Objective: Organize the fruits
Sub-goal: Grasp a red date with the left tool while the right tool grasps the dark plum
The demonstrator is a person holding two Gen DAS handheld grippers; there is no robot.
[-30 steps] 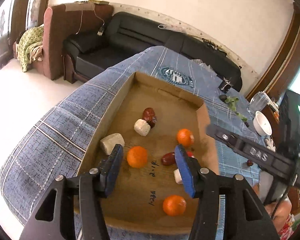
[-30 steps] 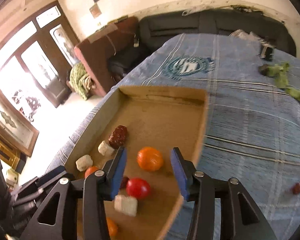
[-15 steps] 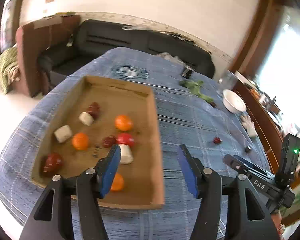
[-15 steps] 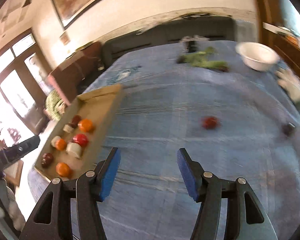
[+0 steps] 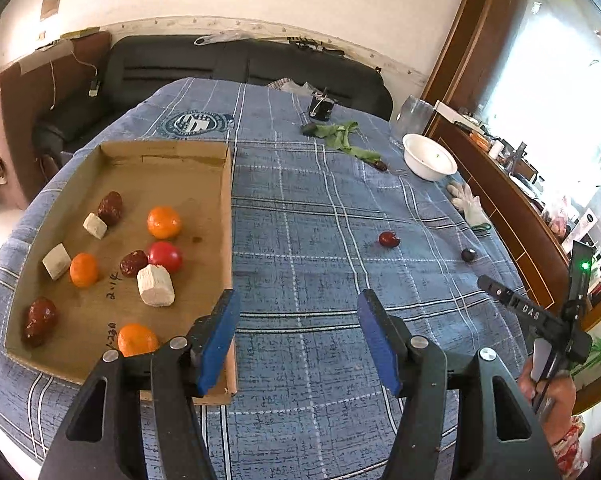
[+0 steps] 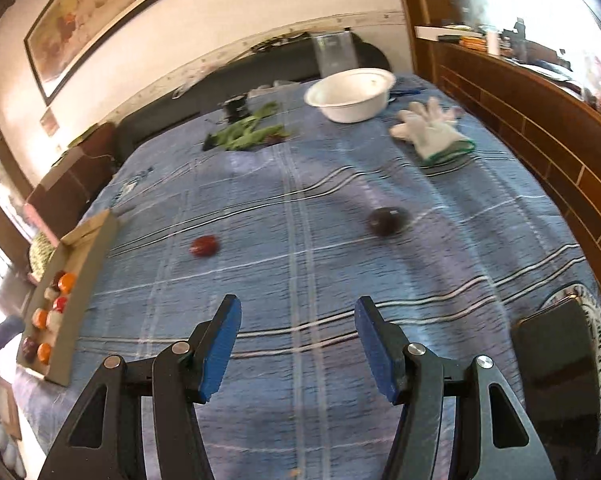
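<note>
A shallow cardboard tray (image 5: 226, 216) lies on the blue checked cloth at the left, holding several fruits: oranges (image 5: 163, 222), a red tomato (image 5: 165, 256), dark red dates (image 5: 110, 208) and white chunks (image 5: 155, 286). On the bare cloth lie a small red fruit (image 5: 389, 239) (image 6: 204, 246) and a dark round fruit (image 5: 468, 255) (image 6: 386, 221). My left gripper (image 5: 298, 336) stands open beside the tray's right wall, nothing between its blue pads. My right gripper (image 6: 296, 344) is open over the cloth, short of both loose fruits, nothing held.
A white bowl (image 6: 350, 94), a white glove (image 6: 430, 130), green leaves (image 6: 248, 134) and a small dark object (image 5: 320, 108) lie at the far side. A dark phone-like slab (image 6: 556, 364) sits near right. A wooden sideboard (image 6: 540, 120) borders the table's right; a black sofa (image 5: 236, 68) stands behind.
Both grippers have swung right, away from above the tray, and their jaws stand wider. The right one now faces the loose fruits and the bowl; the tray has slid to its far left.
</note>
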